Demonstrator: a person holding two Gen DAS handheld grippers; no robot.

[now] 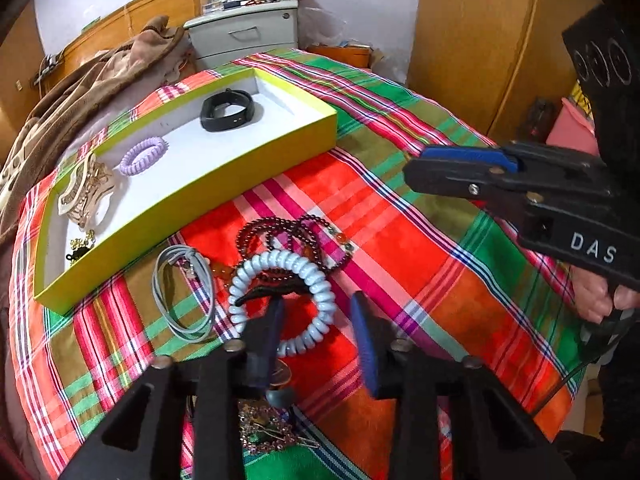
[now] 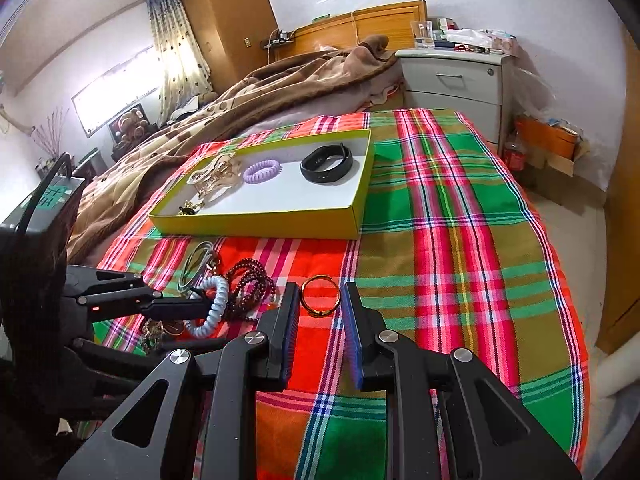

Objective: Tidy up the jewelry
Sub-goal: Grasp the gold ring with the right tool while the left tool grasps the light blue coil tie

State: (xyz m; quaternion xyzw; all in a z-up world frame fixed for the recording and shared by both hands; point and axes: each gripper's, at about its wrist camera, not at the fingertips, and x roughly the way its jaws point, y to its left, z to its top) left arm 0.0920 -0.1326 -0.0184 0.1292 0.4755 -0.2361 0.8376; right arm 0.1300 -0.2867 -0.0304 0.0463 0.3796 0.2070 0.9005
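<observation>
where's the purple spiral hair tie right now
The purple spiral hair tie lies inside the yellow box on the plaid cloth, between the black wristband on its right and the gold hair claw on its left.

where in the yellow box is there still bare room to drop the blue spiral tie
Bare white floor lies along the near wall of the yellow box, in front of the purple spiral tie and black band. The left end is crowded with the gold hair clip. Outside, the plaid cloth right of the box is bare.
</observation>
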